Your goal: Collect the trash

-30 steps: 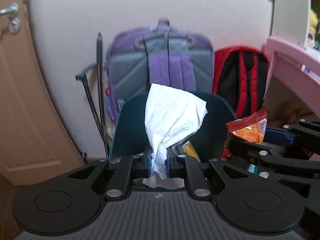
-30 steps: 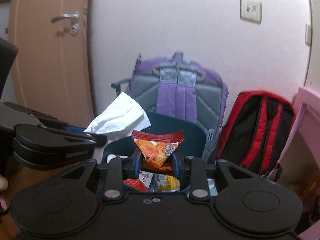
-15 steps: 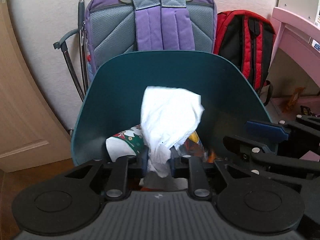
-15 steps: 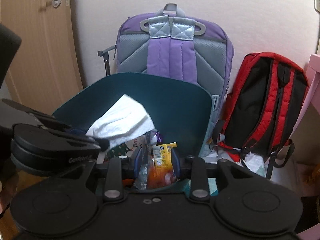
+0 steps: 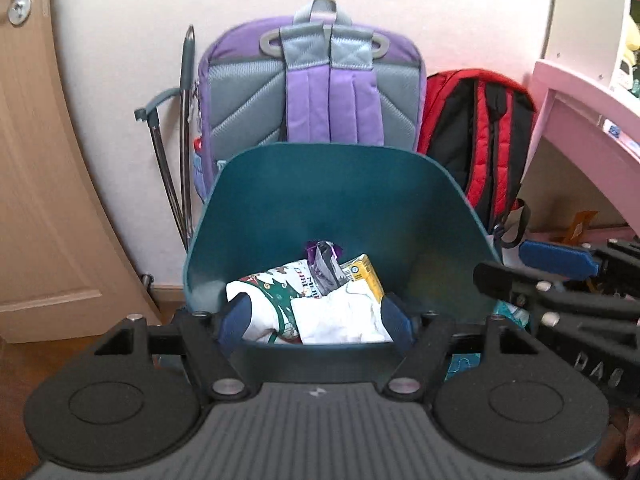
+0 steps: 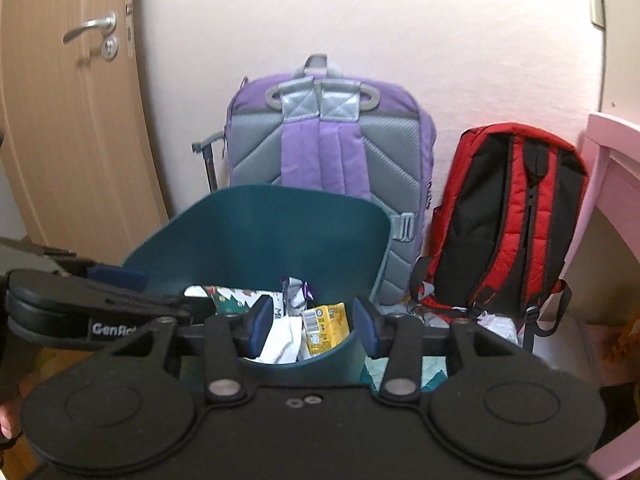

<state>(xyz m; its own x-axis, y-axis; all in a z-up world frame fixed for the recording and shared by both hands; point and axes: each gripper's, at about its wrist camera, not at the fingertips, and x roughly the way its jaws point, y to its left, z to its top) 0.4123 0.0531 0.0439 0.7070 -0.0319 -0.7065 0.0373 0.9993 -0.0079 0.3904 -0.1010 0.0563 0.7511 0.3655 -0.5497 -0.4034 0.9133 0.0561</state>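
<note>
A teal trash bin [image 5: 340, 208] stands on the floor before me; it also shows in the right wrist view [image 6: 256, 232]. Inside lie a white tissue [image 5: 340, 316], a Christmas-print wrapper [image 5: 276, 292], a yellow carton [image 5: 362, 276] and a purple wrapper [image 5: 324, 256]. My left gripper [image 5: 316, 320] is open and empty, its jaws wide over the bin's near rim. My right gripper [image 6: 312, 322] is open and empty just above the bin, over the yellow carton [image 6: 324, 328] and the tissue [image 6: 284, 338]. The snack bag is not visible.
A purple and grey backpack [image 5: 316, 92] leans on the wall behind the bin, with a red and black backpack [image 5: 476, 140] to its right. A wooden door [image 6: 68, 120] is at left and pink furniture [image 5: 580, 128] at right. A folded metal stand [image 5: 176, 152] leans beside the purple backpack.
Both grippers went down over the bin and opened. The left one let go of the white tissue and the right one of the orange snack bag; the tissue now lies in the bin.
</note>
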